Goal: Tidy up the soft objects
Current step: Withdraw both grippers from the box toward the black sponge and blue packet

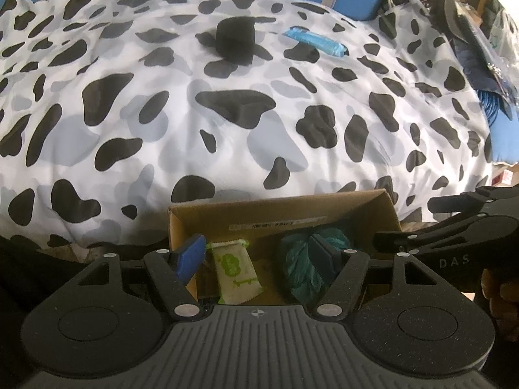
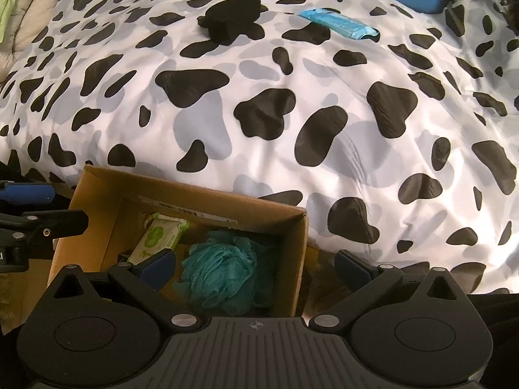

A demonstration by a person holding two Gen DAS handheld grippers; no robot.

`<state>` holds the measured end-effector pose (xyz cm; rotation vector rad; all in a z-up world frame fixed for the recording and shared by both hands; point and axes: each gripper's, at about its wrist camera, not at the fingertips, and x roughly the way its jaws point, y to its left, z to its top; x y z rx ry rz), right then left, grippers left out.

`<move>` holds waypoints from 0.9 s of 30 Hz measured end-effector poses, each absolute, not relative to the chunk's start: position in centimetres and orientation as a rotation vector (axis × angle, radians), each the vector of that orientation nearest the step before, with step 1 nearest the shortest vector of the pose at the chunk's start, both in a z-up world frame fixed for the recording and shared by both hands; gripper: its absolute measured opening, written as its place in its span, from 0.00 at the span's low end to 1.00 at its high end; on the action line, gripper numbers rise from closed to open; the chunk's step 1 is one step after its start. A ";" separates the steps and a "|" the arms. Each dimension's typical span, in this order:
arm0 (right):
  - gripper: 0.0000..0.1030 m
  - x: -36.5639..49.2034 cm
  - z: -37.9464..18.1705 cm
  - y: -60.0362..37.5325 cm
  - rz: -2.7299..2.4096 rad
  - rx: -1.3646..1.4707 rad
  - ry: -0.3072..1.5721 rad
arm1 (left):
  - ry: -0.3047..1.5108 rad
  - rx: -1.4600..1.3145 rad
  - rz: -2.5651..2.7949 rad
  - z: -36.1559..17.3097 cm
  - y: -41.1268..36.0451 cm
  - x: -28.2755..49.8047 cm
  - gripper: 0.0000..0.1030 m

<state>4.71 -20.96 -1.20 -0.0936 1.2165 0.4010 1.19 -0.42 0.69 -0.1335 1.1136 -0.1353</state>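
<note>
Cardboard box (image 2: pixel 97 201) at bed edge holding teal loofah (image 2: pixel 223 272) and green wipes pack (image 2: pixel 159 233), broad open cow-print duvet (image 2: pixel 292 123) beyond, left gripper (image 1: pixel 256 256) and right gripper (image 2: pixel 256 267) jaws apart, empty.

Both wrist views look steeply down, close over the cardboard box (image 1: pixel 282 214), sharing the spotted duvet (image 2: pixel 292 74).
</note>
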 end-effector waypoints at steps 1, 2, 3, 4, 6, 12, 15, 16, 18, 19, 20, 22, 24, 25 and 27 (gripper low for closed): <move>1.00 4.8 -1.1 -21.1 0.396 -0.091 1.210 | 1.108 -0.133 -0.136 0.8 -0.4 1.2 0.67; 1.00 4.8 -1.0 -21.2 0.392 -0.088 1.205 | 1.102 -0.134 -0.137 0.9 -0.4 1.2 0.67; 1.00 4.9 -0.9 -21.3 0.388 -0.084 1.199 | 1.097 -0.135 -0.138 0.9 -0.4 1.3 0.67; 1.00 5.0 -0.8 -21.4 0.382 -0.079 1.192 | 1.094 -0.135 -0.138 1.0 -0.4 1.3 0.67; 1.00 5.2 -0.6 -21.6 0.369 -0.071 1.178 | 1.091 -0.138 -0.136 1.0 -0.3 1.5 0.67; 1.00 5.9 0.2 -22.4 0.336 -0.050 1.122 | 1.057 -0.143 -0.139 1.5 -0.1 1.9 0.67; 1.00 6.3 0.6 -22.8 0.329 -0.037 1.094 | 1.025 -0.132 -0.136 1.9 -0.2 2.3 0.67; 1.00 6.4 0.7 -22.9 0.325 -0.035 1.086 | 1.018 -0.129 -0.136 1.9 -0.1 2.5 0.67; 1.00 6.8 0.9 -23.1 0.318 -0.032 1.068 | 1.003 -0.123 -0.134 2.1 -0.1 2.8 0.67; 1.00 7.0 1.0 -23.2 0.313 -0.032 1.061 | 0.996 -0.119 -0.128 2.1 -0.1 3.1 0.67; 1.00 7.2 1.0 -23.4 0.307 -0.032 1.054 | 0.992 -0.116 -0.122 2.1 -0.1 3.3 0.67; 1.00 7.7 1.1 -23.6 0.296 -0.030 1.039 | 0.983 -0.112 -0.116 2.1 0.0 3.8 0.67; 1.00 8.2 1.3 -24.0 0.288 -0.023 1.023 | 0.976 -0.107 -0.119 2.1 0.0 4.2 0.67; 1.00 8.4 1.4 -24.2 0.286 -0.019 1.015 | 0.971 -0.100 -0.122 2.0 -0.1 4.5 0.67; 1.00 8.9 1.5 -24.4 0.283 -0.012 0.999 | 0.957 -0.080 -0.125 2.0 -0.2 5.2 0.67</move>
